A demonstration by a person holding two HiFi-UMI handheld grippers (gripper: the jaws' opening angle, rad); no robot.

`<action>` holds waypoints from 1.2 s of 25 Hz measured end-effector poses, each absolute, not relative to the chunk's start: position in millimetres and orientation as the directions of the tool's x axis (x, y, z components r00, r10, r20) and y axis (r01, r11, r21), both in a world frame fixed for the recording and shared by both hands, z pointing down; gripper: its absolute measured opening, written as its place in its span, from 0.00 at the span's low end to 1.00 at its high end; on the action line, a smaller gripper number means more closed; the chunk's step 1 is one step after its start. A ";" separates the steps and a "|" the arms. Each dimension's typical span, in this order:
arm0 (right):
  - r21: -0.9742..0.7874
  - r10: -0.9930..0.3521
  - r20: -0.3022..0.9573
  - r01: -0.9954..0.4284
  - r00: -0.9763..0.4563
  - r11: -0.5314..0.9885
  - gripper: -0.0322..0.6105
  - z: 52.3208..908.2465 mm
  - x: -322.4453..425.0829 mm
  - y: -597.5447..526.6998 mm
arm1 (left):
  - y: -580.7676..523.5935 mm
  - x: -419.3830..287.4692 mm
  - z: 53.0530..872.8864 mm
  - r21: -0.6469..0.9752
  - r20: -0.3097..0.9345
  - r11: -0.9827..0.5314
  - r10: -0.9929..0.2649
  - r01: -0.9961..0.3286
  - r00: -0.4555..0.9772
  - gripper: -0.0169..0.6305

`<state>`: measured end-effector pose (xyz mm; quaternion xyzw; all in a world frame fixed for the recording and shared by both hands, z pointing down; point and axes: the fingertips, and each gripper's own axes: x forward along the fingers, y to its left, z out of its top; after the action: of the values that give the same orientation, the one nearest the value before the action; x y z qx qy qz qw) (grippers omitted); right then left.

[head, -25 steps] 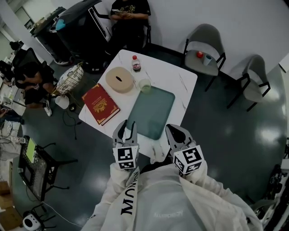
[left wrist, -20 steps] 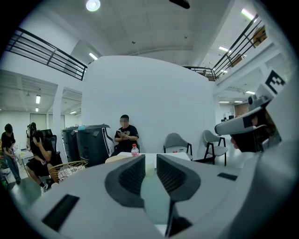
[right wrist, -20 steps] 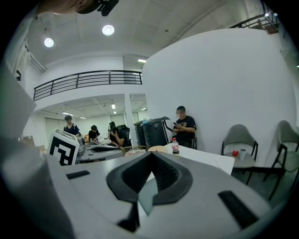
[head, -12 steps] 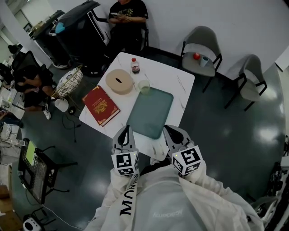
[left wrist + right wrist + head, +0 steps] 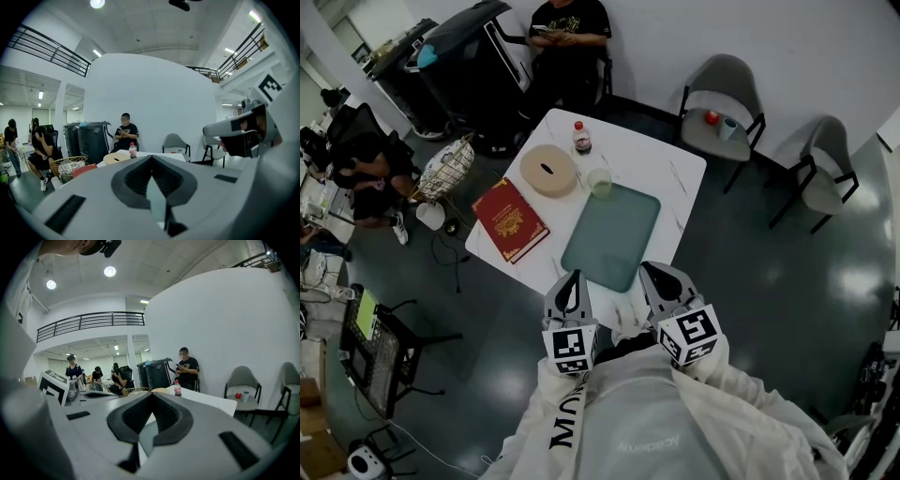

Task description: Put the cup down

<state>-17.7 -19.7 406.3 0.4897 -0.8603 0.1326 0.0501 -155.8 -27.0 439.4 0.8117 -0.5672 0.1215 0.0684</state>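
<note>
Closed up since before: left gripper [image 5: 573,278] jaws, empty. Right gripper [image 5: 648,273] pinched together too. Small pale see-through cup [image 5: 600,180] on white square table [image 5: 675,173].

Both arms tucked in close to the torso, forearms in white sleeves [image 5: 727,389] angled forward and slightly inward. Left tool [image 5: 573,279] held low in front of the body, nose pointing ahead; jaws closed flat against each other, tips meeting in a single point. Its marker cube [image 5: 571,349] sits at the rear, facing up. Right tool [image 5: 650,271] level beside it, a short gap apart, tilted a little to the left; jaws likewise together. Right tool's cube [image 5: 691,335] faces up, turned at a diagonal.
</note>
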 end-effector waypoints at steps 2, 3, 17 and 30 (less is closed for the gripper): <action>-0.181 -0.824 0.216 -0.851 -0.524 0.493 0.06 406.3 -15.2 -23.5 | -25.5 -154.0 442.8 -0.018 0.287 -0.338 -0.903 -0.941 0.319 0.04; -0.182 -0.822 0.214 -0.848 -0.529 0.498 0.06 405.4 -13.7 -25.7 | -25.1 -152.3 443.2 -0.018 0.297 -0.336 -0.901 -0.942 0.316 0.04; -0.203 -0.795 0.184 -0.814 -0.578 0.545 0.06 399.9 9.4 -62.7 | -47.8 -122.1 436.9 -0.056 0.314 -0.310 -0.908 -0.949 0.278 0.04; -0.197 -0.787 0.180 -0.806 -0.590 0.559 0.06 403.4 8.2 -78.1 | -63.7 -121.2 438.5 -0.074 0.323 -0.307 -0.907 -0.949 0.268 0.04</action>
<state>8.2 -78.1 403.4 0.4515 -0.8821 0.1297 0.0355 -121.2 -63.7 438.5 0.7936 -0.5848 0.1542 0.0672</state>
